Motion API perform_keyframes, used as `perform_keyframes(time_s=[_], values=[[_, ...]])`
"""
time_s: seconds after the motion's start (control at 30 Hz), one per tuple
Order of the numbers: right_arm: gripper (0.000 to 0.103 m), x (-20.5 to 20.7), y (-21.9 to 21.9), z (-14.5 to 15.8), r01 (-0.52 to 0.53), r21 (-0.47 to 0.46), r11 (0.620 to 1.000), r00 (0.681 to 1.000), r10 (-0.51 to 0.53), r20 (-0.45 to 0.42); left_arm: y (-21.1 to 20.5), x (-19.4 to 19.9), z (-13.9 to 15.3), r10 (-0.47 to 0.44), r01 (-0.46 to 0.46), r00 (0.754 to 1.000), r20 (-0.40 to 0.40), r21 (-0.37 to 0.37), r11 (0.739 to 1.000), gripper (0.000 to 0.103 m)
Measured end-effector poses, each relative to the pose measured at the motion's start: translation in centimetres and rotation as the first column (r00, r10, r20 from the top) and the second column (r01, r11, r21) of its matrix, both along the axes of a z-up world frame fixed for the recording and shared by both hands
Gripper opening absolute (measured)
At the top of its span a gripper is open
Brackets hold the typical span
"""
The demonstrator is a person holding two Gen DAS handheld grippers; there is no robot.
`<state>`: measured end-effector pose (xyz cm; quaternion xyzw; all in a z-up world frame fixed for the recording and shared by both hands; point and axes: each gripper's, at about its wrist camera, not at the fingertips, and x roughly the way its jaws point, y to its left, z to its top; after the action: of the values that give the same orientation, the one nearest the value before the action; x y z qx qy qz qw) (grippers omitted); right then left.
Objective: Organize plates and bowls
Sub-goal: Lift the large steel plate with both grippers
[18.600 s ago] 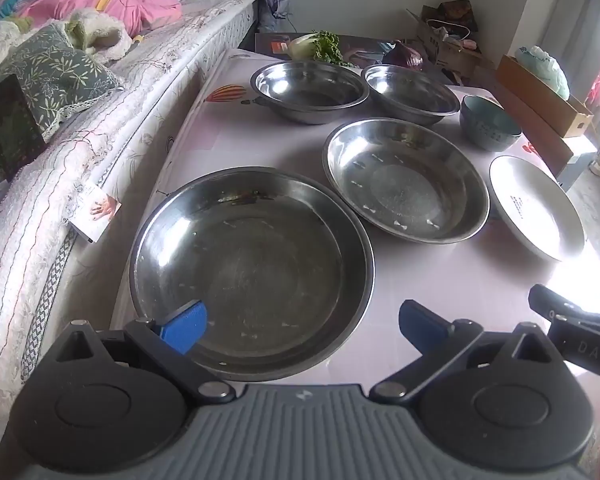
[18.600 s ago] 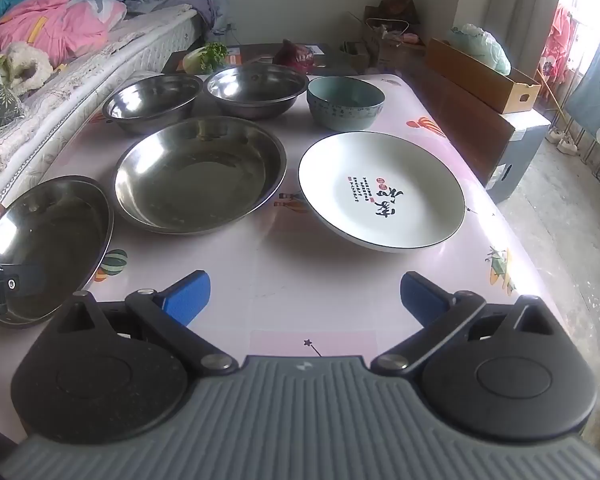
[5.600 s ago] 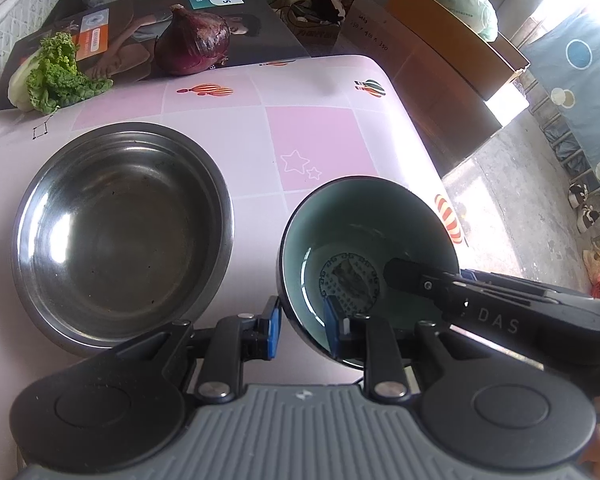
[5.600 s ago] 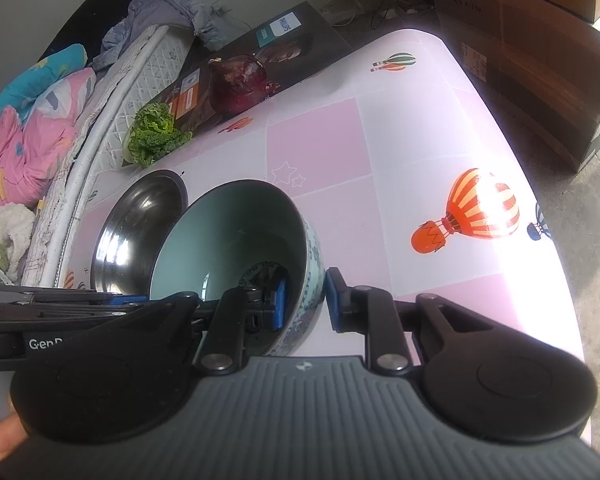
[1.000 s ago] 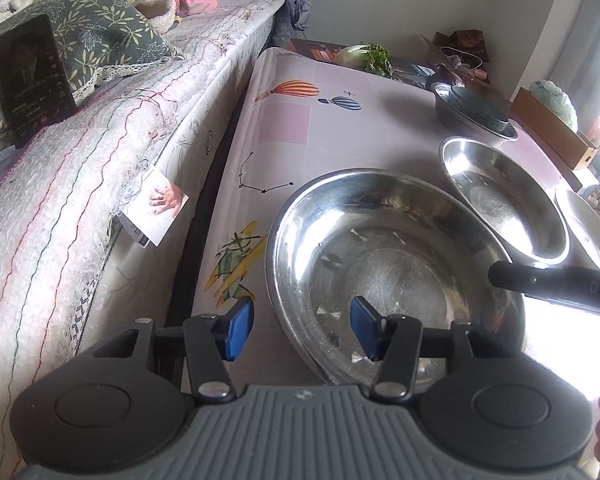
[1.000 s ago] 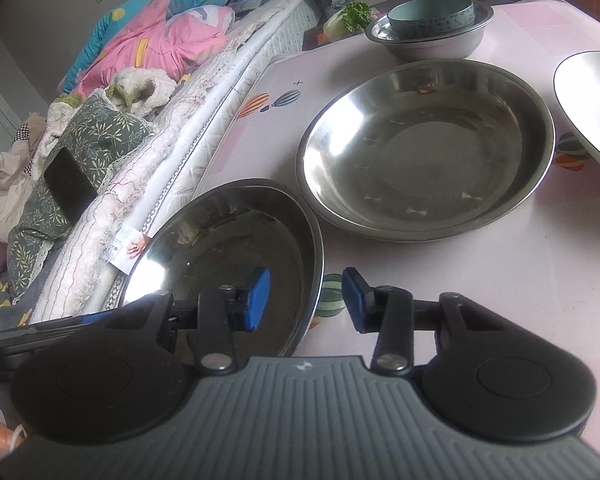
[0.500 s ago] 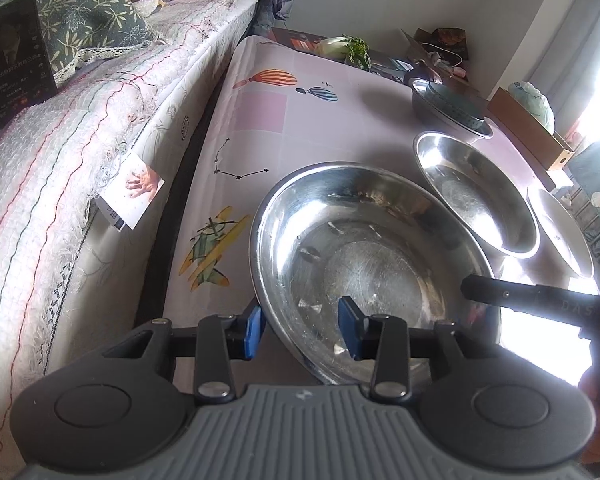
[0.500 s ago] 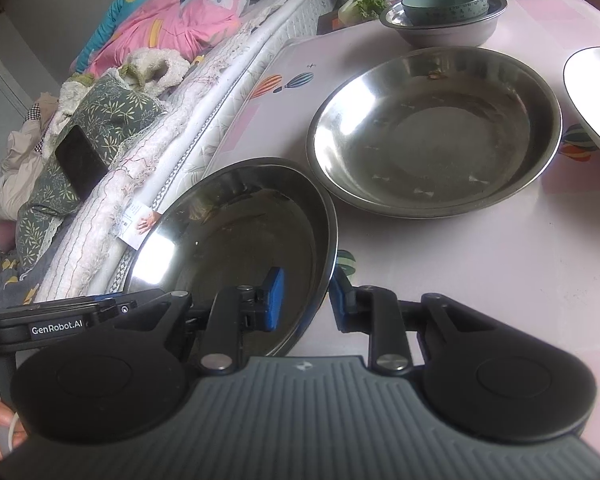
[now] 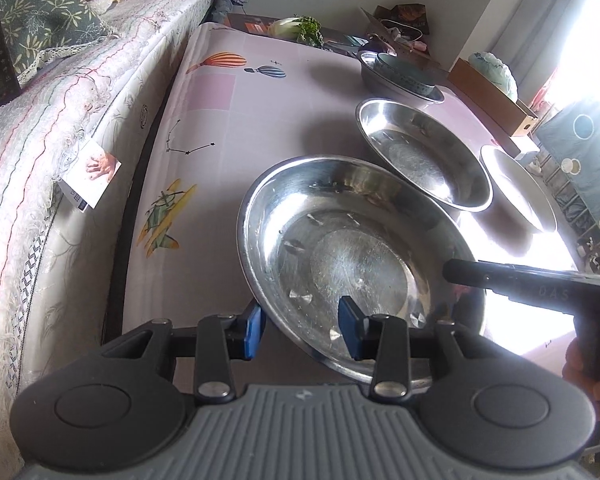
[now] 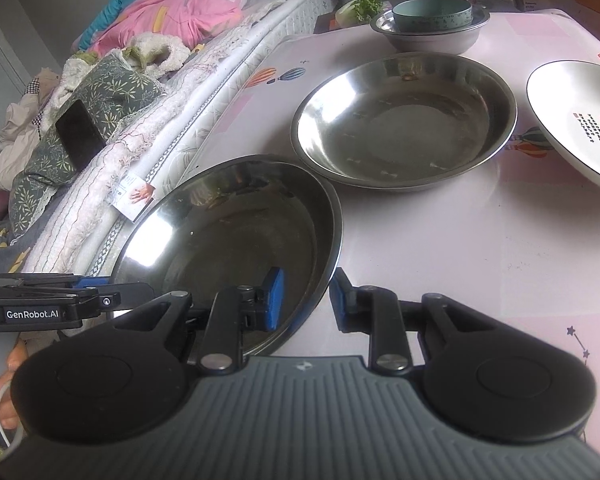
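Here, both grippers straddle the near steel plate's (image 9: 352, 256) rim: left gripper (image 9: 300, 326) on its left near edge, right gripper (image 10: 304, 300) on its right near edge, jaws part-closed with gaps showing, so grip cannot be confirmed. The second plate (image 10: 404, 124) lies just beyond, rims almost touching, so a stacking move likely runs forward and right.

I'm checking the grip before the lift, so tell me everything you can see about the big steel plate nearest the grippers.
The large steel plate is round, shallow and shiny, with a flat centre, sloping wall and thin rolled rim. It looks empty, its surface mirroring the room. It sits at the near end of the pink table, by the bed side. Both grippers straddle its rim: the left gripper on the near edge, the right gripper on the opposite side, one blue pad inside, one outside. Whether the pads press the rim is unclear.
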<state>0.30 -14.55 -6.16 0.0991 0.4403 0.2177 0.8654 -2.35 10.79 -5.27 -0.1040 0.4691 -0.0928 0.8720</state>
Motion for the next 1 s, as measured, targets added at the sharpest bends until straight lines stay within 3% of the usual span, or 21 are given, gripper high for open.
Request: perform_keyframes(time_s=[0.53, 0.7, 0.87, 1.0], values=[[0.026, -0.3, -0.4, -0.2, 0.027, -0.016, 0.999, 0.999, -0.027, 0.023, 0.3, 1.6, 0.2, 0.014, -0.015, 1.000, 0.010, 0.101, 0.995, 0.047], [0.026, -0.2, 0.0, -0.6, 0.022, -0.016, 1.000, 1.000, -0.022, 0.018, 0.8, 2.6, -0.6, 0.029, -0.028, 0.999, -0.016, 0.073, 0.997, 0.043], [0.024, -0.1, 0.4, -0.7, 0.010, -0.019, 1.000, 1.000, -0.010, 0.022, 0.9, 2.9, -0.9, 0.034, -0.033, 0.999, -0.017, 0.057, 0.998, 0.027], [0.024, -0.1, 0.6, -0.7, 0.011, -0.024, 1.000, 1.000, -0.010, 0.025, 0.7, 2.9, -0.8, 0.036, -0.035, 0.999, -0.014, 0.065, 0.997, 0.026]])
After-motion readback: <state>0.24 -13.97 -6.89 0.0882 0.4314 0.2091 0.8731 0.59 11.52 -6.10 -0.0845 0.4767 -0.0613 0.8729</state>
